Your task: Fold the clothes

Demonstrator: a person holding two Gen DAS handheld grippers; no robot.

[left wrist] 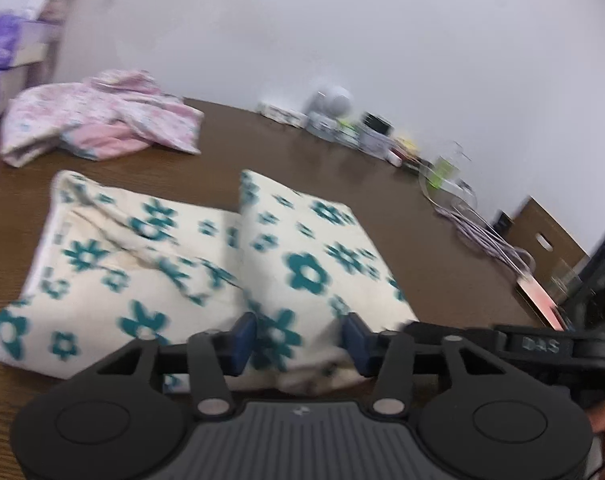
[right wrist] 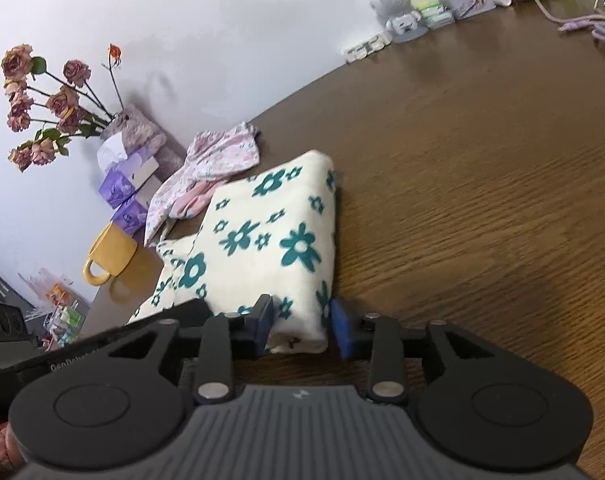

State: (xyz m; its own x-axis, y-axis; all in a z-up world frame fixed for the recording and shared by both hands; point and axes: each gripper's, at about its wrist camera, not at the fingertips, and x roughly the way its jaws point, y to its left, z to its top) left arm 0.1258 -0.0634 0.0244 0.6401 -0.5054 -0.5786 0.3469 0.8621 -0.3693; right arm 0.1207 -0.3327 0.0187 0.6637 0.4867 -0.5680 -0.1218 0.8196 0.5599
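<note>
A cream garment with teal flowers (left wrist: 150, 264) lies half folded on the brown wooden table (left wrist: 422, 240). Its right half (left wrist: 314, 264) is doubled over the rest. My left gripper (left wrist: 300, 346) is shut on the garment's near edge, and bunched cloth fills the gap between its blue pads (left wrist: 244, 342). In the right wrist view the folded garment (right wrist: 270, 236) reaches away from me. My right gripper (right wrist: 300, 330) is shut on its thick near end. The left gripper's body shows at that view's lower left.
A crumpled pink garment (left wrist: 98, 124) lies behind the cream one. Purple tissue boxes (right wrist: 122, 188), dried roses (right wrist: 46, 104) and a yellow mug (right wrist: 110, 254) stand along the wall. Small boxes, a white gadget (right wrist: 394, 0) and lilac cables (right wrist: 590, 24) crowd the far table edge.
</note>
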